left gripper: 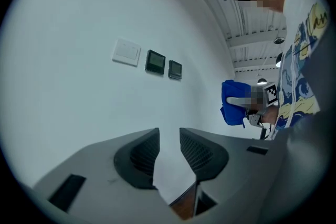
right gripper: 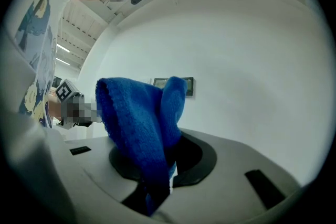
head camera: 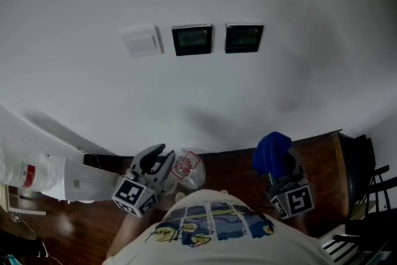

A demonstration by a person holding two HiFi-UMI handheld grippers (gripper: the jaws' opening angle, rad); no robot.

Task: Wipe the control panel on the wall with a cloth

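Two dark control panels [head camera: 192, 40] [head camera: 244, 38] hang on the white wall beside a white switch plate [head camera: 141, 41]. They also show in the left gripper view as panels [left gripper: 155, 62] [left gripper: 175, 70] next to the switch plate [left gripper: 126, 52]. My right gripper [head camera: 282, 169] [right gripper: 168, 139] is shut on a blue cloth [head camera: 272, 152] [right gripper: 137, 128], which sticks up from the jaws well below the panels. The cloth partly hides one panel [right gripper: 187, 85]. My left gripper [head camera: 160, 153] [left gripper: 169, 131] is held low at the left, jaws slightly apart with nothing between them.
Dark wooden floor [head camera: 236, 164] meets the wall below. A white appliance with a red label [head camera: 43, 177] stands at the left. A clear plastic bag [head camera: 188, 169] lies near the left gripper. Black chair frames [head camera: 366, 195] are at the right.
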